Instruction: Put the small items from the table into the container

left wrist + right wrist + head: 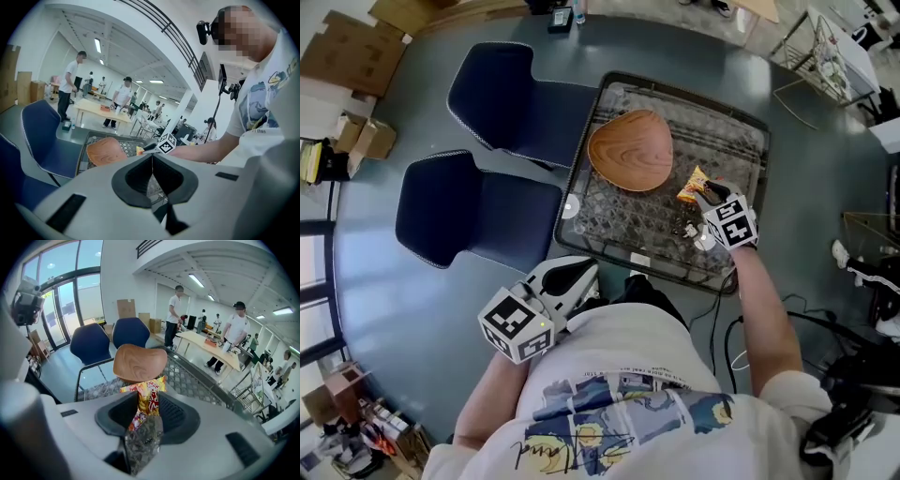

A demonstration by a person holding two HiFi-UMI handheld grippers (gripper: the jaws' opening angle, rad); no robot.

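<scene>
Bright indoor light from ceiling strips (197, 281) and windows (65, 291), soft shadows — fisheye edges, dark corners

No legible text: only unreadable script on shirt (619, 394), print on snack packet (145, 397).

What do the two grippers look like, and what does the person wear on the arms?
The left gripper and the right gripper each have a pale grey-white shell with black ribbed jaw pads. Each carries a white cube with black square markers. The person wears a white short-sleeved T-shirt with a printed picture.
</scene>
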